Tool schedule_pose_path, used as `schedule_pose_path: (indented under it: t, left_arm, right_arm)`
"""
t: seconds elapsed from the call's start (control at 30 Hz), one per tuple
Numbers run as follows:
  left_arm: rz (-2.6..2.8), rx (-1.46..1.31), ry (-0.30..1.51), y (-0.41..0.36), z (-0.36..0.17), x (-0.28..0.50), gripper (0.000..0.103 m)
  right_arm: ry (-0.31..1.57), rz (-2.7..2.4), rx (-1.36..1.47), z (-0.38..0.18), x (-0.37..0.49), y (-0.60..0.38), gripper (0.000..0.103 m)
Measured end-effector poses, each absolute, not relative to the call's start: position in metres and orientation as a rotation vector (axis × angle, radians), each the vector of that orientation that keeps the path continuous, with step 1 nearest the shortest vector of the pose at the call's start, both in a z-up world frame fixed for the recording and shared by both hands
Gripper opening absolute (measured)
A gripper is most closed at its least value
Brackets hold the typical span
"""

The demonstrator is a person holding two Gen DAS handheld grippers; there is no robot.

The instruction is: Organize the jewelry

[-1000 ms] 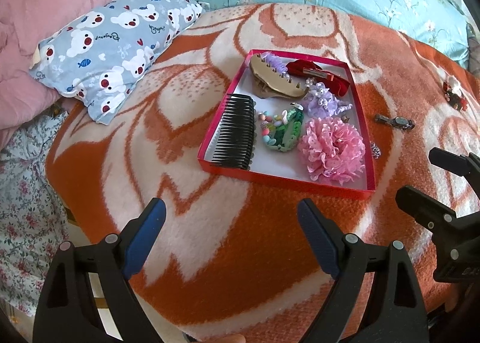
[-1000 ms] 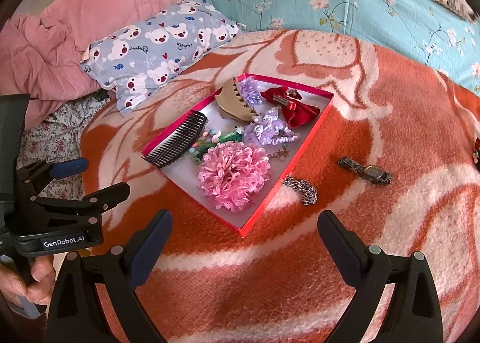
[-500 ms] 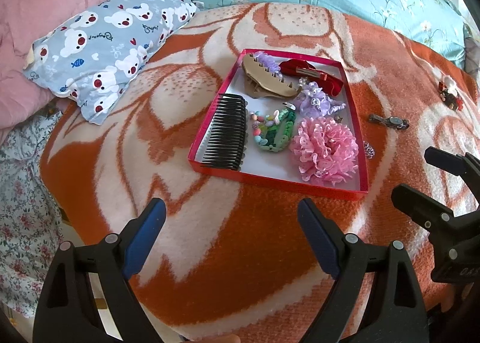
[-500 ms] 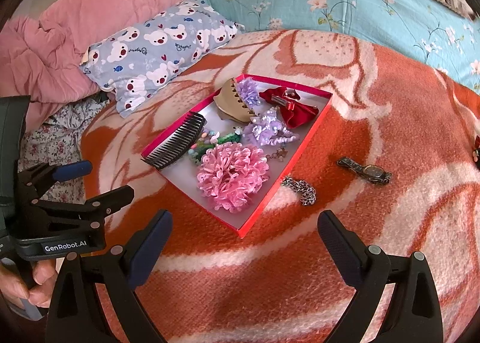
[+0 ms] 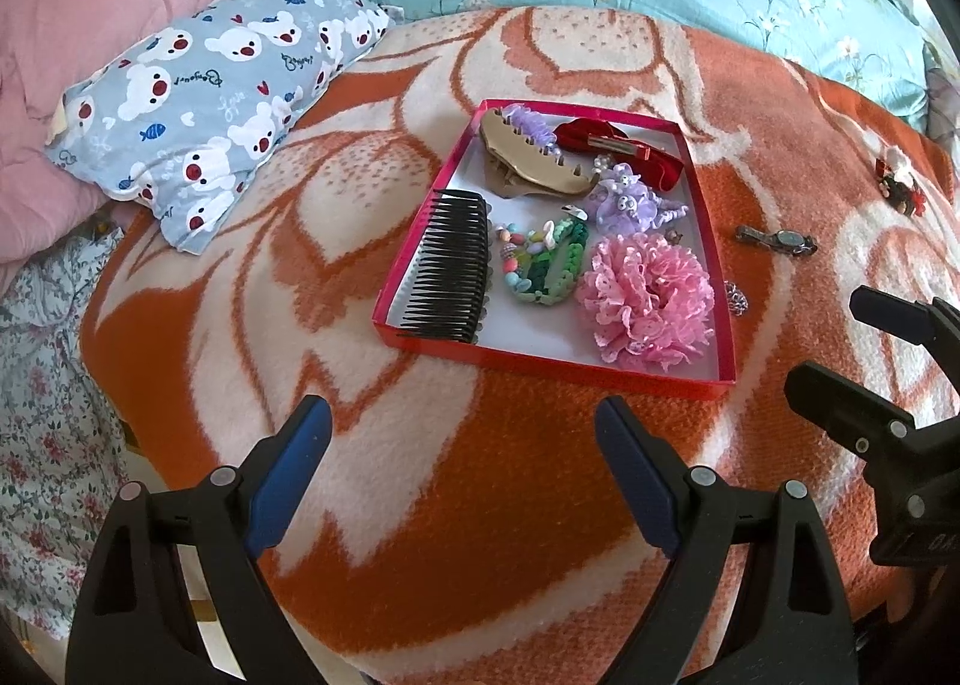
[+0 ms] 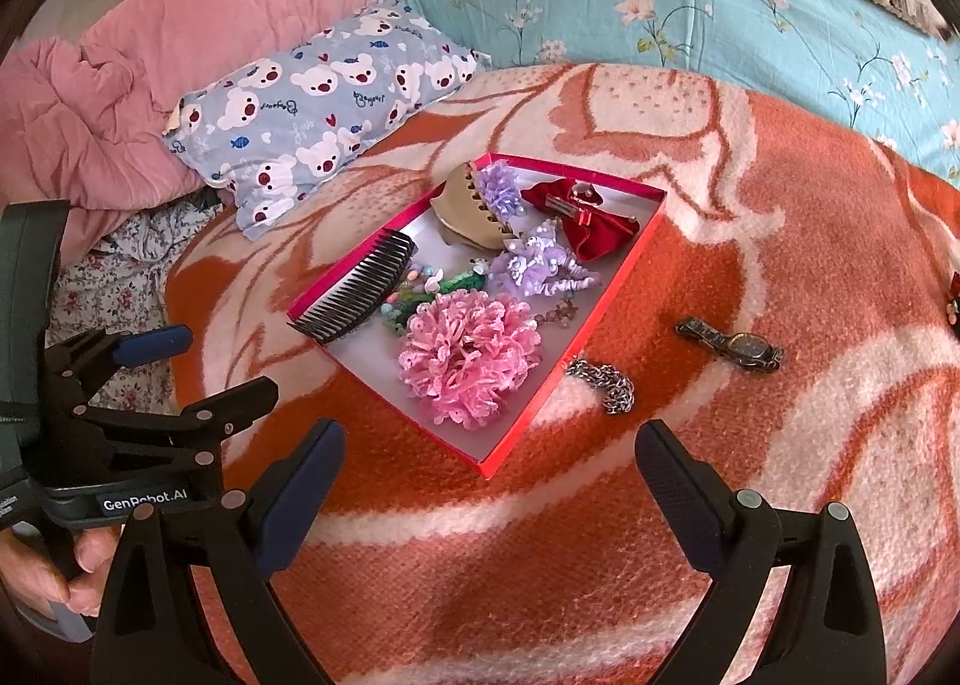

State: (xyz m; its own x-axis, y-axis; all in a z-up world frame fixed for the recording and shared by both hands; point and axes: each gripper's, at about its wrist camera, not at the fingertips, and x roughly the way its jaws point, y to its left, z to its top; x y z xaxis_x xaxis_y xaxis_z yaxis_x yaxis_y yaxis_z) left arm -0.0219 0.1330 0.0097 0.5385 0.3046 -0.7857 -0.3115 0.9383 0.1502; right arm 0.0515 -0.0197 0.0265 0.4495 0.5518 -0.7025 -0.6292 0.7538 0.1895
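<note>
Both grippers low over near edge of bed, pointed down toward blanket point(image 6: 690, 535); left gripper point(image 5: 462, 481) wide apart, nothing between jaws; right gripper point(image 6: 489, 481) likewise spread, empty. Red tray point(image 6: 606, 301) mid-blanket, already crowded: black comb point(image 5: 450, 265), pink flower point(image 5: 651, 301), purple bow point(image 5: 630, 199), tan claw clip point(image 5: 528, 163), red bow point(image 5: 618, 148), green beaded piece point(image 5: 546, 265). Still loose on blanket: chain point(image 6: 606, 382) just beside tray's right wall, watch point(image 6: 732, 346) further right and apart, small dark-red trinket point(image 5: 897, 184) well apart near far right. Risks, as judged: chain lying in blanket pile, thin and slack, so likely to slip out of wide pads or snag on fibres; pinch may catch blanket along with links. Chain so close to tray wall that a descending finger could strike rim, tip or shove light tray and spill contents. Soft bed gives under pressure; tray may tilt. Watch band curved, may roll out of grip. Tray nearly full: dropping more on top could tangle chain in flower or comb teeth. Grippers side by side: collision possible if both reach right.
</note>
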Motion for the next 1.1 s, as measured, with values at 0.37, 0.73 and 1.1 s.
schedule_pose_path:
  t: [0.37,0.73,1.1]
  left_arm:
    - [0.362,-0.014,0.928,0.1339,0.0099,-0.0234,0.09]
    - [0.364,-0.015,0.93,0.1331,0.0098,-0.0237,0.09]
    - [0.363,-0.014,0.929,0.1318,0.0096,-0.0239,0.09]
  right_arm:
    - [0.826,0.734,-0.104,0.0277,0.0516,-0.0206,0.098]
    - [0.827,0.733,-0.102,0.0278,0.0509,-0.0198,0.098]
    - [0.827,0.734,-0.101,0.0281,0.0507,-0.0199,0.098]
